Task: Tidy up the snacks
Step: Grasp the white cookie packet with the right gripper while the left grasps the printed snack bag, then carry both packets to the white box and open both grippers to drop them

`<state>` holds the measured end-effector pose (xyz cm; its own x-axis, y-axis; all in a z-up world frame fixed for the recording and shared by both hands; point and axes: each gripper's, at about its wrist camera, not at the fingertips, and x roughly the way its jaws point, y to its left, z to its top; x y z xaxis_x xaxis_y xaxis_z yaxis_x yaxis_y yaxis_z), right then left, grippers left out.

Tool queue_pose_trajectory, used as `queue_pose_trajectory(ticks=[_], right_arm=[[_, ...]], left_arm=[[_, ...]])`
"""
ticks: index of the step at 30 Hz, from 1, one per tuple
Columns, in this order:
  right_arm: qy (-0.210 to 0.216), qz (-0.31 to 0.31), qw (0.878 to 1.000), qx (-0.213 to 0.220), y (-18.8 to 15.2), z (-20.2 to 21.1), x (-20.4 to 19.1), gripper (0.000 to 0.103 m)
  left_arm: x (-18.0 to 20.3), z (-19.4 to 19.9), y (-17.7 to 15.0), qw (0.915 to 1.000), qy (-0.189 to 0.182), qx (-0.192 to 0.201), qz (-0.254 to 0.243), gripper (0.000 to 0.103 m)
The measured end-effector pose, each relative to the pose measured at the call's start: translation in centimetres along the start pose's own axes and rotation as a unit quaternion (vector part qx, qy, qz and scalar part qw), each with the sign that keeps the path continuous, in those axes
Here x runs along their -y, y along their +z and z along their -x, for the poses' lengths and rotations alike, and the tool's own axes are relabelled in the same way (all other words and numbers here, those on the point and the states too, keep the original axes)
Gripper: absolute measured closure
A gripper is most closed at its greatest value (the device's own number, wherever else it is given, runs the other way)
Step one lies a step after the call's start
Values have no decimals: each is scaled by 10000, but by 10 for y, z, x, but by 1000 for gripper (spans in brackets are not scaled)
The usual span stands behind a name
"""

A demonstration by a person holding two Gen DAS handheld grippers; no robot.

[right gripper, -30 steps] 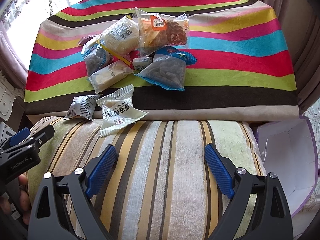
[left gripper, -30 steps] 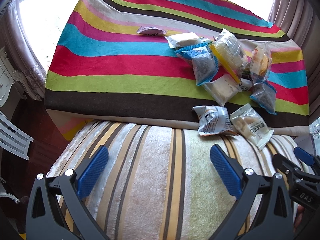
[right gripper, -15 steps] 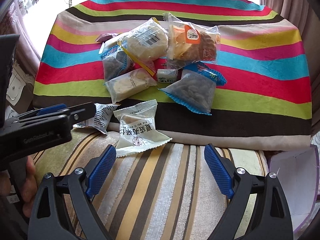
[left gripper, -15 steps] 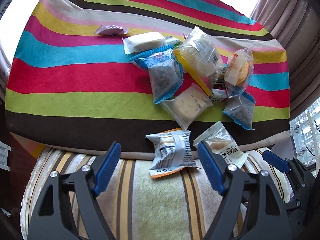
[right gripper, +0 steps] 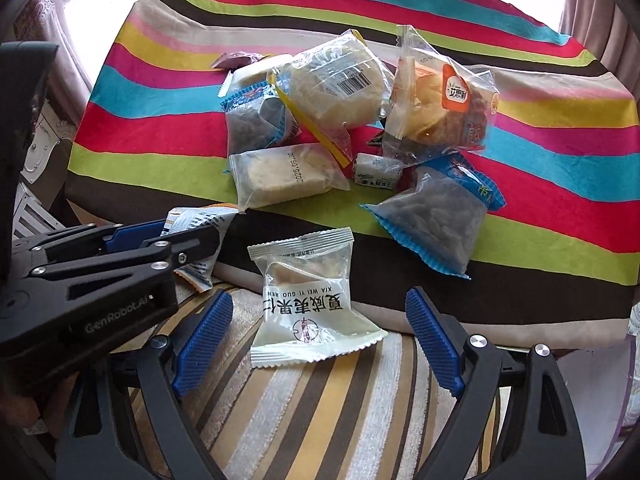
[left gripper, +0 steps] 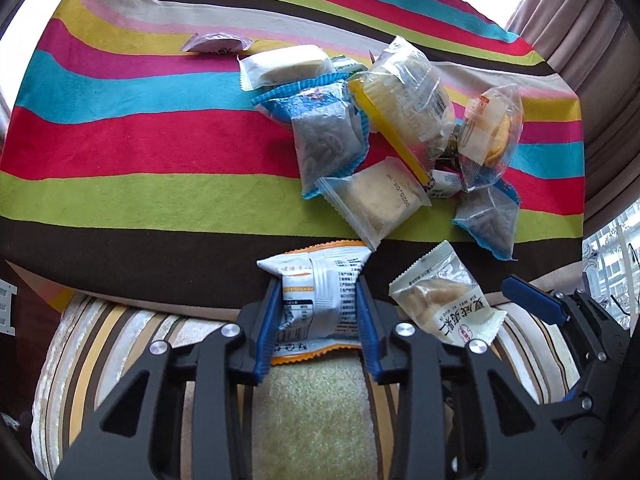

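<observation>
Snack packets (left gripper: 372,196) on striped cloth (left gripper: 140,152).

Snack pile (left gripper: 400,140) on cloth (left gripper: 140,152) (right side)

Left half of striped cloth (left gripper: 140,152) open; snack pile (left gripper: 400,136) crowds right; left claw (right gripper: 160,240) flanks right claw (right gripper: 320,332).

We're getting strong daylight from beyond the far edge of the striped cloth (left gripper: 160,152), where the window blows out to pure white in both views. Glare glints off the clear snack bags (right gripper: 340,84) on the cloth. Just in front of the cloth, the gripper frames sit dark. Fisheye bending curves the cloth's stripes, and black vignetting rings the corners. Focus is sharp.
</observation>
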<state>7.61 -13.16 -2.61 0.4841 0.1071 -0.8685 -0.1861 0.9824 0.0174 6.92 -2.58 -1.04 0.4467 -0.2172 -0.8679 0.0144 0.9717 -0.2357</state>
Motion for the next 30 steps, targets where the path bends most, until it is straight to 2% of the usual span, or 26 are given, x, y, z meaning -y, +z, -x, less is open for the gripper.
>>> queue_pose_trajectory(ticks=[7, 9, 10, 11, 22, 30], right_arm=[[99, -26, 9996, -257, 9, -20, -3, 44], [177, -62, 9994, -291, 9, -23, -3, 47], [227, -84, 9993, -288, 8, -23, -2, 51], [287, -107, 9991, -280, 8, -22, -1, 60], [670, -398, 9970, 19, -6, 7, 15, 61], [735, -1057, 9906, 459, -28, 46, 62, 61]], left_arm=[[-6, 13, -7, 9997, -73, 197, 122, 69], [-3, 17, -7, 9996, -65, 238, 126, 69], [-2, 19, -8, 9995, -61, 269, 124, 69], [2, 22, -8, 9995, -56, 298, 121, 69], [27, 41, -21, 9987, -74, 508, -41, 69], [68, 49, -30, 9971, -291, 571, -407, 69]])
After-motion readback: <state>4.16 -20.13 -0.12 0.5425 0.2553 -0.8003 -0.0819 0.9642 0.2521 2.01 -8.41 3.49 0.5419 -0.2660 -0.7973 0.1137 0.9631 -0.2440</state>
